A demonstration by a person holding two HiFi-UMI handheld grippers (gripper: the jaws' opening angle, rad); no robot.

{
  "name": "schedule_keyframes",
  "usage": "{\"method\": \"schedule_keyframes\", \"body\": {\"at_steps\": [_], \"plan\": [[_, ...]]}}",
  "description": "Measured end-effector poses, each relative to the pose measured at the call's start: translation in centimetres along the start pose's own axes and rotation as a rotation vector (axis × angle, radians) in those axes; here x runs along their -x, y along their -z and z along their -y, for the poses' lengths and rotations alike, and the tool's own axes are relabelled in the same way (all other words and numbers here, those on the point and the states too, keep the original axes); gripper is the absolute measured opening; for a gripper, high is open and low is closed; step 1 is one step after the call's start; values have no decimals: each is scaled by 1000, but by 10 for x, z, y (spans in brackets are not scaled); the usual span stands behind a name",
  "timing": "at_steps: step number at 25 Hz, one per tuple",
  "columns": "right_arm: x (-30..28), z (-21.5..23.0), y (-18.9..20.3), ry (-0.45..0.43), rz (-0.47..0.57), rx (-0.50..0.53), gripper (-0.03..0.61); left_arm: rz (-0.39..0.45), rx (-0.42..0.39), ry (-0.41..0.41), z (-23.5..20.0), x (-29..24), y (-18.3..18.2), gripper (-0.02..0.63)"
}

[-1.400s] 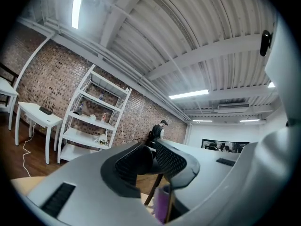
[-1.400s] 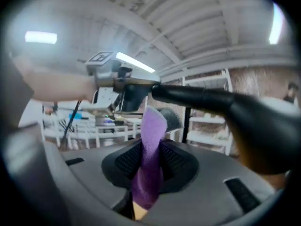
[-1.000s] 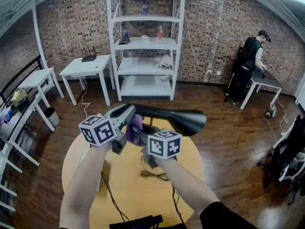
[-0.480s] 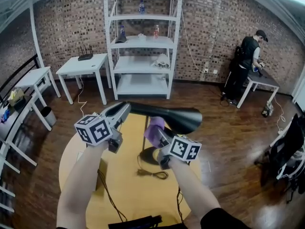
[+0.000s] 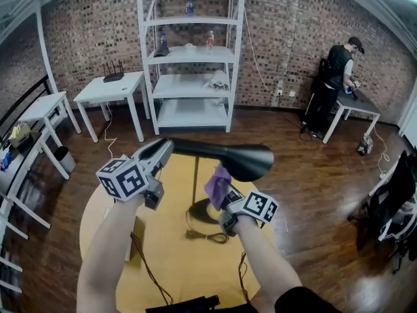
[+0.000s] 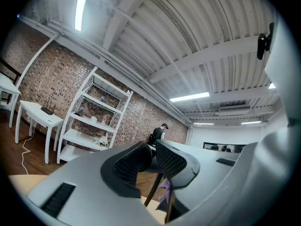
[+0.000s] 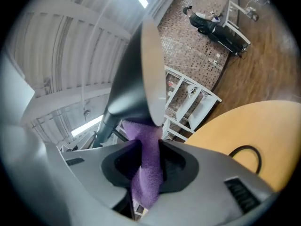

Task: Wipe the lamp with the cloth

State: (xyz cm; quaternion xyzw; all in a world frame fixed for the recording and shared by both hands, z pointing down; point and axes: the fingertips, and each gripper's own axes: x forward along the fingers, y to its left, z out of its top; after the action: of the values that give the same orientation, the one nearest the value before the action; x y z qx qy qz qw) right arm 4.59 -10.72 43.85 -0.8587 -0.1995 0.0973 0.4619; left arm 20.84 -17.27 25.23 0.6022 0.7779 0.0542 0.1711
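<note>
A black desk lamp stands on the round yellow table [image 5: 117,240]: base [image 5: 203,212], thin stem [image 5: 195,186], long arm ending in a wide head [image 5: 244,160]. My left gripper [image 5: 161,151] is shut on the arm's left end; in the left gripper view the dark arm [image 6: 153,160] sits between the pads. My right gripper [image 5: 226,197] is shut on a purple cloth [image 5: 217,182], held just under the lamp head. In the right gripper view the cloth [image 7: 148,159] rises from the jaws and touches the underside of the lamp head [image 7: 136,79].
The lamp's cable [image 5: 205,235] loops on the table, and a dark object [image 5: 182,303] lies at its near edge. White shelving [image 5: 192,57] and white tables [image 5: 107,89] stand at the brick wall. A person [image 5: 335,77] works at a table at back right.
My right gripper has carried the cloth rightward and down, from beside the left gripper to under the lamp head, rolling as it went. The left gripper has kept its hold.
</note>
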Motion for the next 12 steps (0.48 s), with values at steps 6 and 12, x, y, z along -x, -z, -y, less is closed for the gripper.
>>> {"method": "schedule_keyframes", "body": {"at_steps": [6,12], "plan": [[1,24,20,29,-24,-114,91,37,-19,-3,-1,4,1,84],[-37,-30,20,13,-82,31,92,28,-28,-11,3,4,4,84]]}}
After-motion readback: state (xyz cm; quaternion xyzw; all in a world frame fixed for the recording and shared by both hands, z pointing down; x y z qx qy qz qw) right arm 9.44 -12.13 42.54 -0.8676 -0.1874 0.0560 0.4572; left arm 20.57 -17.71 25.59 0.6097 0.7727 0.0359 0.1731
